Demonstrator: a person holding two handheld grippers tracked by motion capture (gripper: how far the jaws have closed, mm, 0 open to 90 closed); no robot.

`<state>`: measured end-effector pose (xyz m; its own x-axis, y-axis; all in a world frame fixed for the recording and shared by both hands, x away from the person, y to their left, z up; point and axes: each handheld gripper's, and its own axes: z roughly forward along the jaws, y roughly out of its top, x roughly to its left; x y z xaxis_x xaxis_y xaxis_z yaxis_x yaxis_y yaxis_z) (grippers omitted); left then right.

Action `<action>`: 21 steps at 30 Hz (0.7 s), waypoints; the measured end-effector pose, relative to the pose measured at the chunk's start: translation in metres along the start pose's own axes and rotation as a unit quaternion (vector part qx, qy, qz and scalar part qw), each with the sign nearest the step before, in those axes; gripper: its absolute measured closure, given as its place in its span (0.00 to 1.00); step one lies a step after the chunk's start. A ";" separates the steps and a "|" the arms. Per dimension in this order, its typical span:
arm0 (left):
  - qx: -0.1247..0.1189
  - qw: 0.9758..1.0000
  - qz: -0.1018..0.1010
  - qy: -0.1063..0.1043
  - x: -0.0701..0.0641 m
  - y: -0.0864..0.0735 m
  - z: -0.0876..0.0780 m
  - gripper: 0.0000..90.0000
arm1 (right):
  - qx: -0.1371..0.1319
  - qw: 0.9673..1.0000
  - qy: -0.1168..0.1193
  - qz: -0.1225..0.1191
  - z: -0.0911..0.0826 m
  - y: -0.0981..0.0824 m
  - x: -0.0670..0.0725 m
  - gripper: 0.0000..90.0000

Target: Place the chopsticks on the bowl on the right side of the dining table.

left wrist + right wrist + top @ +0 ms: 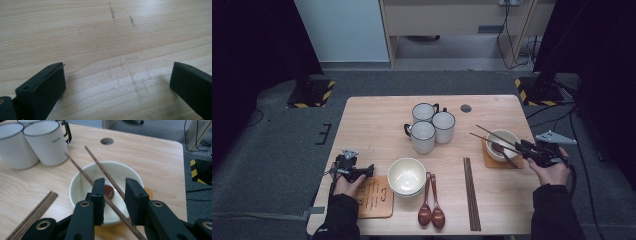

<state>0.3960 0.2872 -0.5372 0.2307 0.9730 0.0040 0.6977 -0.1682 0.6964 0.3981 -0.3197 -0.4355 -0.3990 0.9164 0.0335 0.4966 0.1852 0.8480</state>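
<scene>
Right claw point(114, 195) slack above chopsticks point(100, 167) across bowl point(82, 182) (spoon inside)

Both forearms wear black sleeves. Each gripper, left point(362, 171) and right point(520, 147), is matte black with 2 blocky jaws, brass-ringed pivot holes, a grey 3-cornered plate at 12 o'clock and a trailing black cable.

Looked like a lab or studio. Wooden table point(377, 110) on grey carpet point(272, 155), black curtains point(252, 40) either side. Hazard-striped stand bases point(309, 93) beyond its far corners.
</scene>
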 end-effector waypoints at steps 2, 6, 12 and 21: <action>0.000 1.000 0.000 0.000 0.000 0.000 0.000 0.00 | -0.002 1.000 0.000 -0.001 0.002 0.005 0.001 0.77; 0.000 1.000 0.000 0.000 0.000 0.000 0.000 0.00 | -0.007 1.000 0.000 -0.007 0.007 0.013 0.004 0.76; 0.000 1.000 0.000 0.000 0.000 0.000 0.000 0.00 | -0.004 1.000 -0.005 -0.010 0.018 0.020 0.006 0.77; 0.000 1.000 0.000 0.000 0.000 0.000 0.000 0.00 | -0.003 1.000 -0.013 -0.004 0.034 0.025 -0.001 0.77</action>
<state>0.3960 0.2872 -0.5372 0.2306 0.9730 0.0043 0.6977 -0.1684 0.6963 0.4369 -0.3036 -0.4325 -0.3821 0.9240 0.0122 0.4890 0.1910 0.8511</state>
